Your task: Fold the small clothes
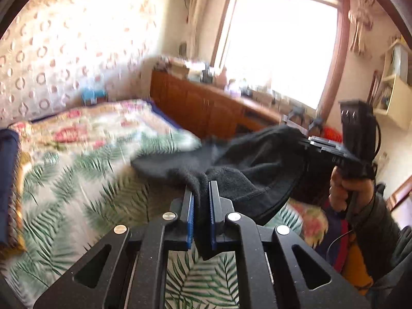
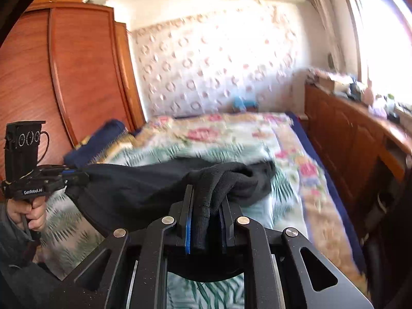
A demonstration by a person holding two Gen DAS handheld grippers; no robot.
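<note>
A small black garment (image 1: 247, 170) of soft knit cloth hangs stretched between both grippers above the bed. In the left wrist view my left gripper (image 1: 202, 198) is shut on a bunched corner of it, the cloth pinched between the blue pads. The right gripper (image 1: 322, 145) shows at the right in that view, clamped on the far corner, with a hand (image 1: 345, 188) on its handle. In the right wrist view my right gripper (image 2: 206, 200) is shut on a rolled edge of the black garment (image 2: 144, 188). The left gripper (image 2: 69, 173) holds the other end at the left.
A bedspread (image 1: 77, 180) with green palm leaves and pink flowers covers the bed (image 2: 257, 139). A wooden cabinet (image 1: 206, 108) with clutter on top runs under the bright window. A tall wooden wardrobe (image 2: 77, 72) stands left. A dark blue folded blanket (image 2: 103, 139) lies by it.
</note>
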